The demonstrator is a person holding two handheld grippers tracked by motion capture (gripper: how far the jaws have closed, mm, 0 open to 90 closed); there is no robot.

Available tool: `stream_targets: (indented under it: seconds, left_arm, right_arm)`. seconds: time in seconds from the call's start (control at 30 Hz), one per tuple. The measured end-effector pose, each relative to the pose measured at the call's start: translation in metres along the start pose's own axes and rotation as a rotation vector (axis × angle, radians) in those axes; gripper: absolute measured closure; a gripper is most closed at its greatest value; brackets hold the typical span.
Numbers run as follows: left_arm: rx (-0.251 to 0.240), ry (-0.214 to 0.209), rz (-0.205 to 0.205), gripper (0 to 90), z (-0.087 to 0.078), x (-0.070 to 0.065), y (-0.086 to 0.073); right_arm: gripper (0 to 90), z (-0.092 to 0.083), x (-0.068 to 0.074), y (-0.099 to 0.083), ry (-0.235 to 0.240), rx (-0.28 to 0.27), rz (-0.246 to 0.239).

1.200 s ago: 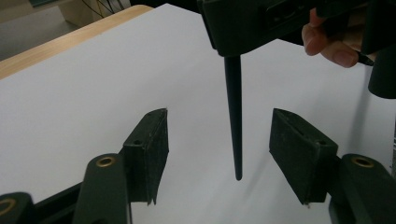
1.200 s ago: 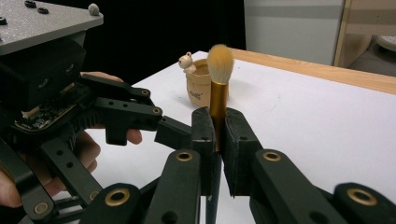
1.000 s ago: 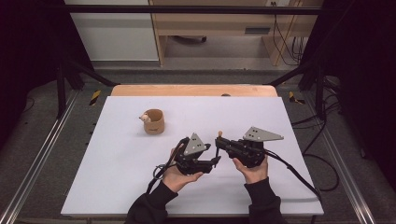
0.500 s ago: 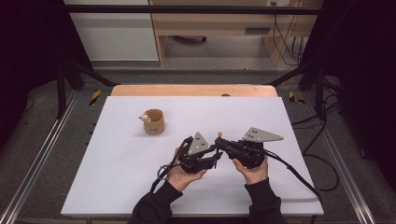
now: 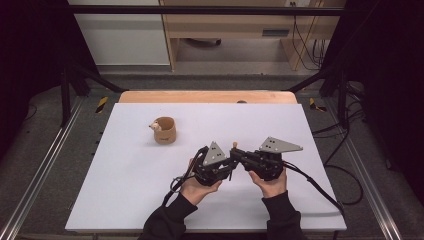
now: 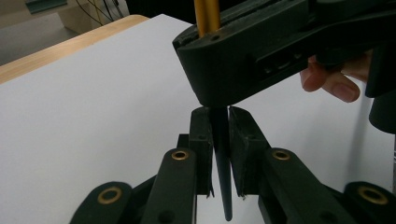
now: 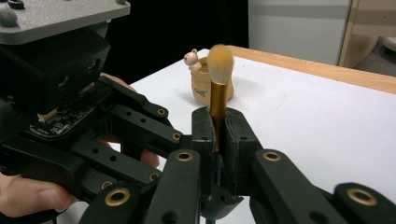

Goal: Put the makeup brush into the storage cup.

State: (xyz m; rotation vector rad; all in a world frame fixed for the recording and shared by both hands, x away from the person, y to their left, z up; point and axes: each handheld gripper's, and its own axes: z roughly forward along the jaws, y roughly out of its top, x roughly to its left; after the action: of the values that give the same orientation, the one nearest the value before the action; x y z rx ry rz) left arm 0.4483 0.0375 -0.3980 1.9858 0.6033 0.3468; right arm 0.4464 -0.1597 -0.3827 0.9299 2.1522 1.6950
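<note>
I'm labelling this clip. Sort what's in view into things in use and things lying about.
In use:
- makeup brush, upright
- right gripper, shut on its gold ferrule
- left gripper, jaws just closing on its dark handle

Lying about:
- small brown cup, apart on the white table

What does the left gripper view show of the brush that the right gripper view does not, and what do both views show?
Left gripper view: the brush's thin black handle end, pinched between the left gripper, whose jaws have just been closing onto it.

Right gripper view: the soft bristle head on top, the right gripper clamped on the stem, and the small brown cup with a bear figure behind.

Both: the gold ferrule and the white table.
</note>
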Motion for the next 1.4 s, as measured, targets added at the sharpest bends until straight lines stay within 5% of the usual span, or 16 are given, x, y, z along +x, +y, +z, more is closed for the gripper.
stream_targets:
  seconds: [0.33, 0.6, 0.97, 1.4]
  left_arm:
    - [0.006, -0.01, -0.038, 82.2, -0.001, 0.002, 0.001]
    - [0.013, 0.011, -0.028, 82.7, -0.001, 0.002, 0.001]
    - [0.017, 0.055, -0.042, 82.7, -0.009, 0.013, 0.0]
    - [0.008, 0.082, -0.063, 82.7, -0.021, 0.024, -0.001]
  right_arm:
    - [83.9, -0.001, 0.001, 0.0, -0.003, -0.005, -0.008]
    - [82.5, -0.001, 0.001, 0.0, -0.008, -0.004, -0.01]
    - [65.5, -0.013, 0.0, 0.005, -0.058, -0.018, -0.032]
    - [36.3, -0.019, -0.007, -0.007, -0.144, 0.035, -0.051]
